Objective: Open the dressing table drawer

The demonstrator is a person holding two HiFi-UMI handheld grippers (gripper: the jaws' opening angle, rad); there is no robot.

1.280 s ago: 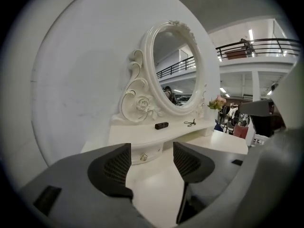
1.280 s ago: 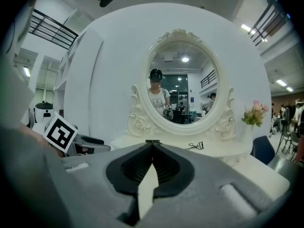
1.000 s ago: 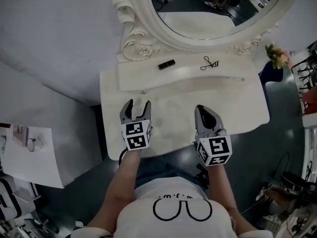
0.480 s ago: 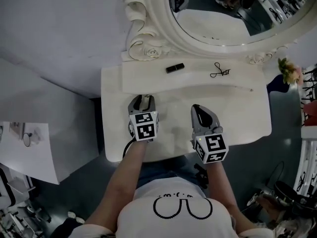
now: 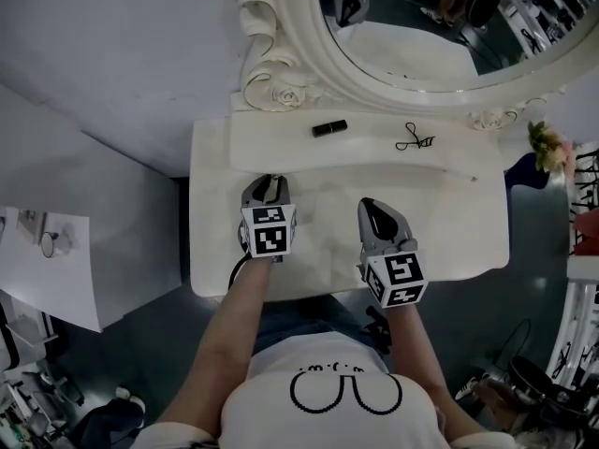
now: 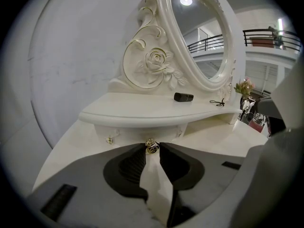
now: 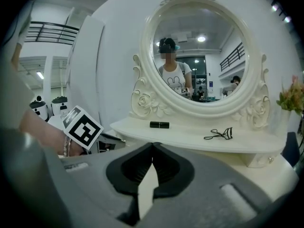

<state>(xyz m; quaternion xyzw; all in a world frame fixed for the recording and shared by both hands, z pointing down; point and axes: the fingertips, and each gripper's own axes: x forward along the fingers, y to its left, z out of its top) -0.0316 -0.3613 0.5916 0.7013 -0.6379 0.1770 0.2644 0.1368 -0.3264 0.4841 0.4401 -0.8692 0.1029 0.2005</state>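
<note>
The white dressing table (image 5: pixel 318 255) has a raised shelf (image 5: pixel 374 150), and the small drawer front (image 6: pixel 137 129) sits under the shelf's left end. A small gold drawer knob (image 6: pixel 152 147) sticks out of that front. My left gripper (image 6: pixel 152 146) (image 5: pixel 265 186) is at the drawer front with its jaws closing, and the knob lies between the fingertips, which touch it on both sides. To the right, my right gripper (image 5: pixel 375 210) (image 7: pixel 151 147) hovers over the tabletop, shut and holding nothing.
A black lipstick tube (image 5: pixel 329 127) and a black eyelash curler (image 5: pixel 415 139) lie on the shelf. The oval mirror (image 5: pixel 440 26) in its carved frame rises behind them. A second small knob (image 6: pixel 109 140) is left of the gripped one. Flowers (image 5: pixel 546 143) stand at the far right.
My left gripper has moved forward and down to the drawer front, and its wide jaws have narrowed around the knob. The right gripper also came slightly forward and lower, still shut.
</note>
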